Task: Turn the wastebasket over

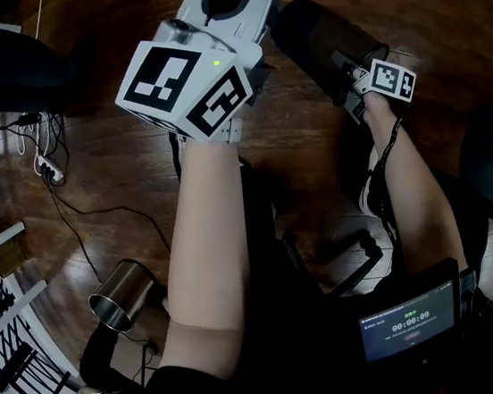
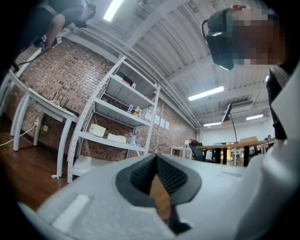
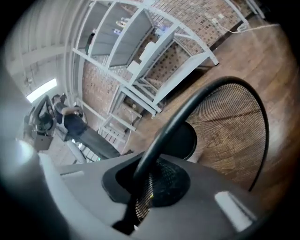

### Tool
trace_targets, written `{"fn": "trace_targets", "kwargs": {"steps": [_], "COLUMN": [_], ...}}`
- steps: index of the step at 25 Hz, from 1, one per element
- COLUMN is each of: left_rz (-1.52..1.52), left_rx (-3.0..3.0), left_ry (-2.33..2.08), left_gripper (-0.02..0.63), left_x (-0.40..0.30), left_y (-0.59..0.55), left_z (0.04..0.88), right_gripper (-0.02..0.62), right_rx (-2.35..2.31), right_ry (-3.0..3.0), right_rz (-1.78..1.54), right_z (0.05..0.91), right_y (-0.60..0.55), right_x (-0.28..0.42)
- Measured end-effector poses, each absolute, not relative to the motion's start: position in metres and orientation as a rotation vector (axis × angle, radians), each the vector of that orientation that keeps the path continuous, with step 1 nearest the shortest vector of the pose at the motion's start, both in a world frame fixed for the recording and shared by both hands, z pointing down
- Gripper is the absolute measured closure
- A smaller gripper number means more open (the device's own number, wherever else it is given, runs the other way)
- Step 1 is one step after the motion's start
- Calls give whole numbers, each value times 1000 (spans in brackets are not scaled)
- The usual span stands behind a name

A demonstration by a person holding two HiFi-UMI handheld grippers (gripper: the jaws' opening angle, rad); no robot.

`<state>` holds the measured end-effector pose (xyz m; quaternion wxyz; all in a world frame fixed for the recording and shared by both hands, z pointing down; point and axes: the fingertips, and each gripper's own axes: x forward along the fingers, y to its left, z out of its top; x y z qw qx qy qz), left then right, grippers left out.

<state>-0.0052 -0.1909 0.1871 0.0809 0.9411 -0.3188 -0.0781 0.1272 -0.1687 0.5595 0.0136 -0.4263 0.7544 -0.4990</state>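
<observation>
The wastebasket (image 1: 325, 37) is black wire mesh and hangs tilted above the wooden floor at the upper right of the head view. My right gripper (image 3: 140, 187) is shut on its round black rim (image 3: 187, 112), with mesh (image 3: 229, 136) pinched between the pads. In the head view only this gripper's marker cube (image 1: 392, 80) shows behind the basket. My left gripper (image 2: 156, 157) is held up level, apart from the basket, its pads meeting at the tips with nothing between them. Its marker cube (image 1: 182, 85) fills the top centre of the head view.
A shiny metal cup (image 1: 123, 295) lies on the wooden floor at lower left. A power strip with cables (image 1: 44, 164) and white racks (image 1: 7, 295) stand along the left. A screen with a timer (image 1: 409, 321) sits at lower right. White shelving (image 2: 112, 117) lines the brick wall.
</observation>
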Motion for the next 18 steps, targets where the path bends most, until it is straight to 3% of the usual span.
{"fn": "trace_targets", "kwargs": {"steps": [9, 18], "left_rz": [-267, -301], "left_rx": [2785, 2768], "left_ry": [-972, -981], "left_gripper": [606, 606], "left_x": [-14, -21], "left_y": [-194, -194], "left_z": [186, 180], "right_gripper": [578, 574], "right_rx": [-1397, -918], "right_ry": [3299, 4237], "right_rz": [-1476, -679], "right_z": [609, 620], "right_y": [-154, -122], "right_x": [101, 44]}}
